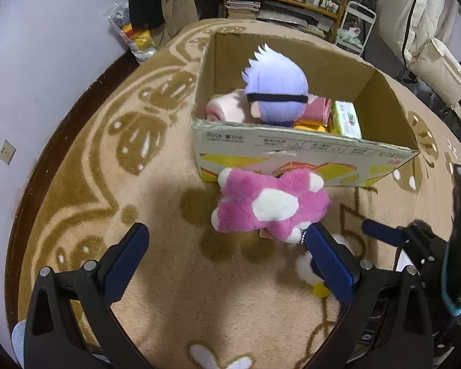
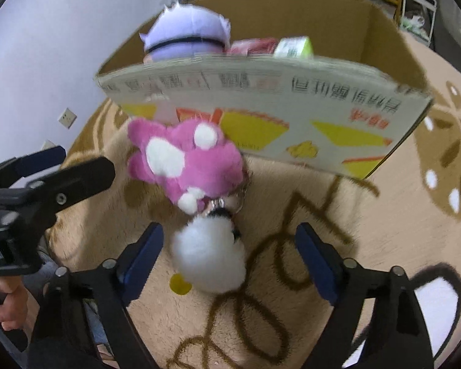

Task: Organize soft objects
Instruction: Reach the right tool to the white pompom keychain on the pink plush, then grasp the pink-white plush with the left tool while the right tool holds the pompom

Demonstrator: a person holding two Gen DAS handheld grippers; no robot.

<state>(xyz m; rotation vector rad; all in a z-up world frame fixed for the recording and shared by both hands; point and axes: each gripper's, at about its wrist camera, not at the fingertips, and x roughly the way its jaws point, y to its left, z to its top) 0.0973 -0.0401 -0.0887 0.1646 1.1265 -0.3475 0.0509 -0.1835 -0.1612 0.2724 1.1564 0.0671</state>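
Note:
A pink plush paw (image 1: 270,203) with white pads lies on the carpet against the front of a cardboard box (image 1: 292,149); it also shows in the right wrist view (image 2: 187,160). A white fluffy plush (image 2: 209,255) with a yellow foot lies just behind it, partly hidden in the left wrist view (image 1: 310,264). My left gripper (image 1: 227,246) is open, the paw just ahead of its right finger. My right gripper (image 2: 230,246) is open, and the white plush lies between its fingers. A purple-haired plush doll (image 1: 276,92) sits in the box.
The box (image 2: 261,98) also holds a pink plush, a pink pack and a green-white tissue pack (image 1: 347,120). A tan patterned carpet (image 1: 123,184) covers the floor. A wall stands left; shelves, a cart and a chair stand behind.

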